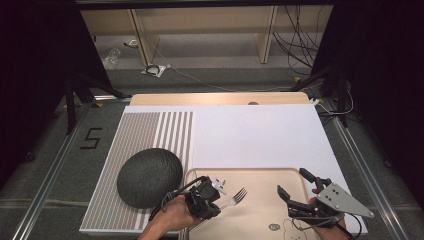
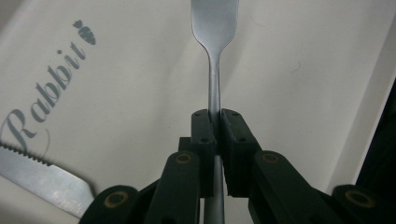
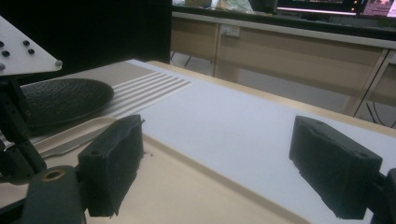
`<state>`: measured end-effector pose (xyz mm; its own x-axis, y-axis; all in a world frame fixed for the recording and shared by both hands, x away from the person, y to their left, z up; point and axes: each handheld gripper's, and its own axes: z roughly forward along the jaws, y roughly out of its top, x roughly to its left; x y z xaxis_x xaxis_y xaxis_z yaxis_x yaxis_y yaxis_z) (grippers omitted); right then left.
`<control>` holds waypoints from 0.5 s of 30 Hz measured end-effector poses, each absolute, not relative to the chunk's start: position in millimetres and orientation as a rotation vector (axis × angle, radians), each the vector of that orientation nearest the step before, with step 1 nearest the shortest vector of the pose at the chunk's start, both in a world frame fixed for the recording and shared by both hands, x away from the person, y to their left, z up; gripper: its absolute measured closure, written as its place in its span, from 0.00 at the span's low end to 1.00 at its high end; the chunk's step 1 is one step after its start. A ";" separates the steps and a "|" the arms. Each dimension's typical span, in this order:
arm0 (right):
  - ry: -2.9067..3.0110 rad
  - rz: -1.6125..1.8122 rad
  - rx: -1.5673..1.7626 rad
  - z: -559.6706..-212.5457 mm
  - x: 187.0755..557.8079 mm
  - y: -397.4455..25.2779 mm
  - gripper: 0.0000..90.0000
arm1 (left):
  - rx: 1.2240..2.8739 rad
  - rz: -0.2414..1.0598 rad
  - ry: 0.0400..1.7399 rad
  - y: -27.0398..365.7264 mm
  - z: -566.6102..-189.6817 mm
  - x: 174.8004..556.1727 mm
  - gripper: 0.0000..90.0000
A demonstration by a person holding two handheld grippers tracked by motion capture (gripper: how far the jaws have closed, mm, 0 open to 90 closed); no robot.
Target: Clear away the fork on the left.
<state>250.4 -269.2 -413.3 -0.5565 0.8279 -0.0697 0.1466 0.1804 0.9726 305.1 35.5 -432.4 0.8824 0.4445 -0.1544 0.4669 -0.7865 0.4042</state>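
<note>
The surface [image 1: 260,135] carries a white sheet, with a striped placemat [image 1: 150,130] on its left side; a beige tray [image 1: 260,175] sits at the near edge, right of centre; a dark textured plate [image 1: 149,177] rests on the placemat, just left of the tray; the right claw [image 1: 296,181] hovers over the tray's right part with its jaws spread wide and nothing between them; the left claw [image 1: 216,196] sits at the tray's near left corner, its jaws clamped tight on the handle of a fork [image 1: 236,197]; the fork points right and away over the tray floor, tines clear of the claw; in the left gripper view a serrated knife [image 2: 42,175] lies on the tray beside the printed lettering, apart from the fork. The step in hand looks like lifting the fork out of the tray, probably to lay it by the plate; the next move calls for a steady raise that clears the tray rim, then a swing left toward the placemat, keeping the handle from twisting in the pinch.
</note>
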 end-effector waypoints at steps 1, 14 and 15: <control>1.838 1.417 0.916 -413.5 250.5 -269.1 0.20 | 2.614 -0.080 0.666 34.7 -433.3 304.7 0.93; 1.842 1.413 0.913 -413.1 250.2 -269.2 0.20 | 2.644 -0.111 0.658 28.5 -441.3 300.3 0.93; 1.842 1.413 0.912 -413.1 250.2 -269.2 0.20 | 2.646 -0.116 0.658 27.8 -442.1 299.9 0.93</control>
